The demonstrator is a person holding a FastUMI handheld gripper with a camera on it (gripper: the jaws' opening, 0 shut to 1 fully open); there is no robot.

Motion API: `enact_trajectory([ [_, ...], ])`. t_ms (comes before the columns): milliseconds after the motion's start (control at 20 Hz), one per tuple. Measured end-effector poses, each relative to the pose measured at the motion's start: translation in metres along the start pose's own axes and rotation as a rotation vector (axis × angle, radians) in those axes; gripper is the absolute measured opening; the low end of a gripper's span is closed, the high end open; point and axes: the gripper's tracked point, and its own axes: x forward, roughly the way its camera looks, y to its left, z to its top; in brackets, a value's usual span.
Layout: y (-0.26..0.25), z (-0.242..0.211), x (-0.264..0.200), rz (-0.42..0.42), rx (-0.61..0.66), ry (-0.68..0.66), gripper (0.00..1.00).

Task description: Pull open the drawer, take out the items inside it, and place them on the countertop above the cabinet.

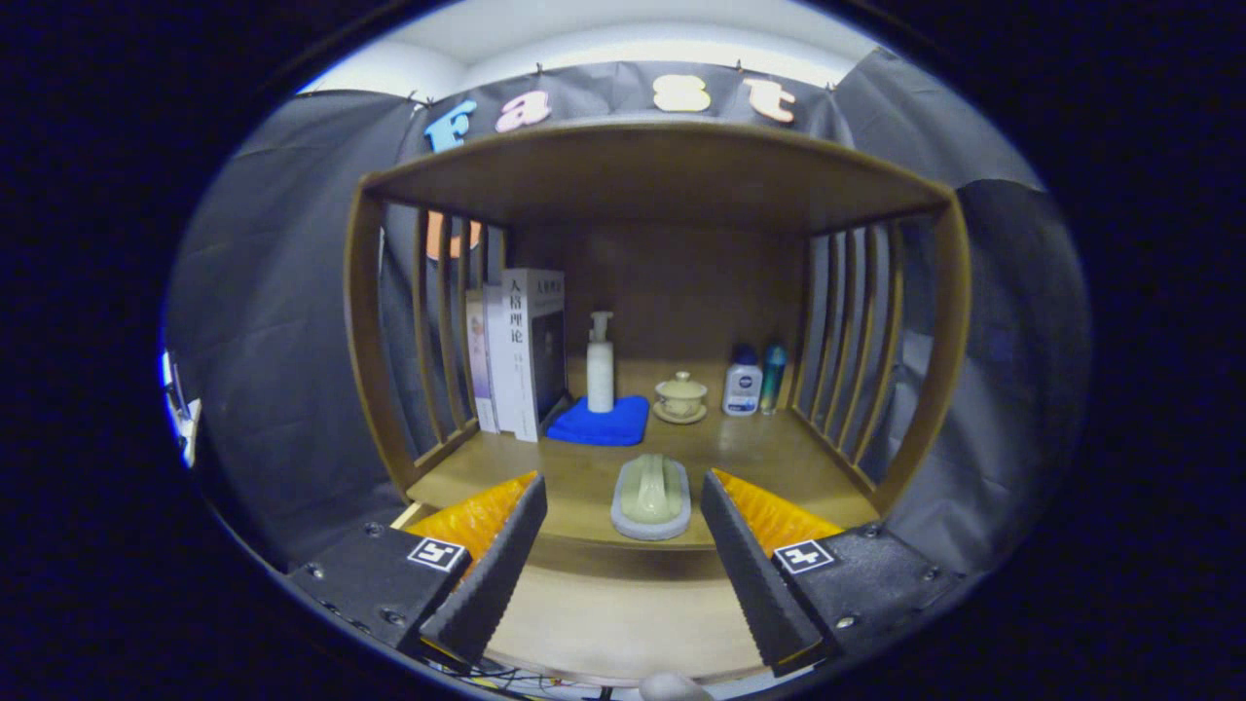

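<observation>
A pale green brush with a grey-white base (651, 498) lies on the wooden countertop (779, 458), near its front edge. My gripper (623, 565) is open, its black ribbed fingers (492, 574) spread wide, with nothing between them. The brush sits just beyond the fingertips, in line with the gap. Below the countertop's front edge, a light wooden surface (623, 613) runs between the fingers; I cannot tell whether it is the drawer.
At the back of the wooden shelf unit stand several books (521, 350), a white pump bottle (601, 365) on a blue cloth (602, 421), a lidded cup on a saucer (680, 397), and two small bottles (754, 382). Slatted side walls (857, 360) close in both sides.
</observation>
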Motion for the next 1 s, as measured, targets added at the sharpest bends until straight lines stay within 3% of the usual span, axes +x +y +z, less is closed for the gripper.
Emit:
enact_trajectory([
  [550,-0.002,-0.046,-0.082,-0.025,-0.002,-0.182,1.0],
  [1000,-0.008,-0.13,-0.094,-0.035,0.029,-0.123,1.0],
])
